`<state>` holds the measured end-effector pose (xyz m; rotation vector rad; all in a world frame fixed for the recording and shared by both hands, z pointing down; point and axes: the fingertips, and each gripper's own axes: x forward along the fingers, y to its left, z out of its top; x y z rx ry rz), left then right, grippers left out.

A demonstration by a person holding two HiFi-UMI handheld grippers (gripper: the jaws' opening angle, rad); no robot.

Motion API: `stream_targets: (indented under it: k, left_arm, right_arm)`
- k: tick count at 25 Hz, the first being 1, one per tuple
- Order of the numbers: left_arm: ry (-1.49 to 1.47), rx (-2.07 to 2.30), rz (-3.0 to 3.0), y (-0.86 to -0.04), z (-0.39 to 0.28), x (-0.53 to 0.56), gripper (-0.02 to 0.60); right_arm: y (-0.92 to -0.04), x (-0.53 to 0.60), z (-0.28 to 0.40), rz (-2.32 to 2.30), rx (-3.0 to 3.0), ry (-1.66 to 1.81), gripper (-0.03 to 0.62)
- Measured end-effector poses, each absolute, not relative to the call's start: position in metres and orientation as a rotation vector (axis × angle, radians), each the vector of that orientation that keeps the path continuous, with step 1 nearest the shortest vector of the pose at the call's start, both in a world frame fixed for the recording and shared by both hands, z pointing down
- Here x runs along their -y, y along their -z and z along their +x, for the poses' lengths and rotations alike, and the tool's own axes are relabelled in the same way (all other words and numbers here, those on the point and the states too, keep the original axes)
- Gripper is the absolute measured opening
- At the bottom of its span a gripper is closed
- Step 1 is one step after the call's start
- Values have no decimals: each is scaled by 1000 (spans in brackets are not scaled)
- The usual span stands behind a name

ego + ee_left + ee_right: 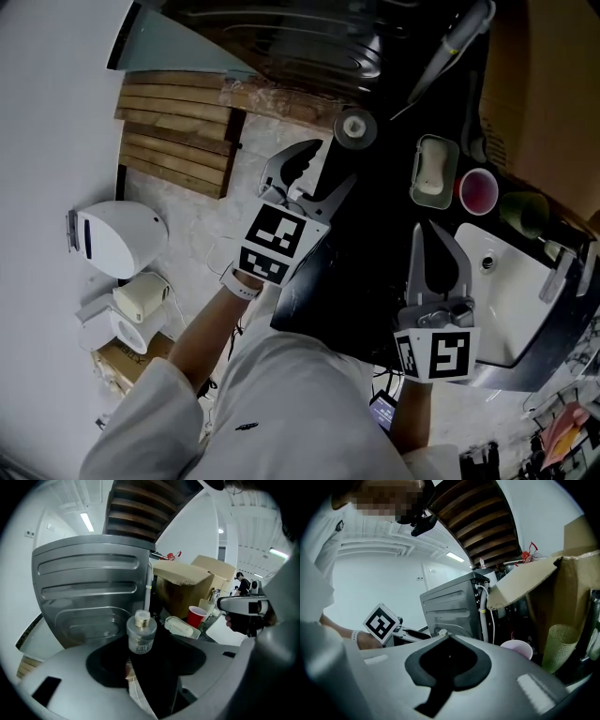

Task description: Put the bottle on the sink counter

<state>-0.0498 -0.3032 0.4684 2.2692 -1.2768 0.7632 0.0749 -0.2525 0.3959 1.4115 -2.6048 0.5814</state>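
The bottle, a small clear glass one with a pale cap, stands upright on the black sink counter. My left gripper is just short of it with its jaws apart and nothing between them. The left gripper view shows the bottle standing free just beyond the left gripper. My right gripper hovers over the counter beside the white sink, jaws together and empty. In the right gripper view the right gripper is shut, and the left gripper's marker cube shows at the left.
A soap dish, a red cup and a green cup stand on the counter right of the bottle. A ribbed metal panel rises behind the bottle, with cardboard boxes beside it. Wooden slats and a white appliance lie at the left.
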Motion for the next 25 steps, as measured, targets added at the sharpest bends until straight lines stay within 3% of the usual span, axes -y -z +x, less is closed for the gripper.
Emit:
stream_targets:
  k: [10,25]
  left_arm:
    - [-738,1350,2212,-442,-61,271,17]
    - [-610,1358,2236,-379,-62,230,8]
  right_arm:
    - [-380,234,87,1459,2584,-531,11]
    - [-354,203,95,1506,2572,-472,11]
